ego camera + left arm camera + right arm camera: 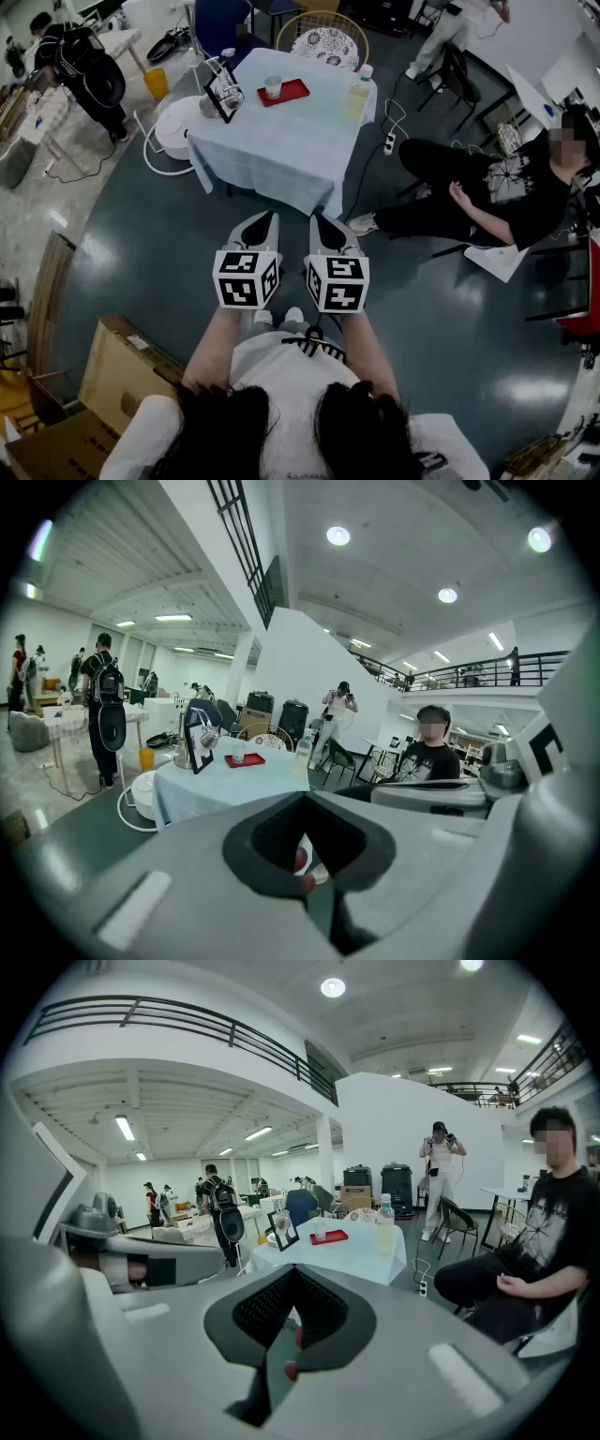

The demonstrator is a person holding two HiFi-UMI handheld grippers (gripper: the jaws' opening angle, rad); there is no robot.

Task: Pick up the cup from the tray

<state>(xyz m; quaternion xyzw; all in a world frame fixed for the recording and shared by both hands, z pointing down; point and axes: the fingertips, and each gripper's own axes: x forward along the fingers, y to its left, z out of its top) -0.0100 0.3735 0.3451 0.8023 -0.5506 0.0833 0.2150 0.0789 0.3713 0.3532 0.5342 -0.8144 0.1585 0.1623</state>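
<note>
- Closest in, the left gripper (pixel 265 223) and right gripper (pixel 323 225) sit side by side in front of the person's body, both pairs of jaws pressed together on nothing. Why like that?
- My guess is that the approach is not yet made, so nothing needs opening. The bench (pixel 281 141) is well apart, at 12 o'clock.
- And the cup?
- The cup (pixel 273 86) stands on the red tray (pixel 294 91), toward the tray's 9 o'clock end, near the bench's far edge. It looks upright, with its long axis vertical and its mouth up, though it is small from here.
</note>
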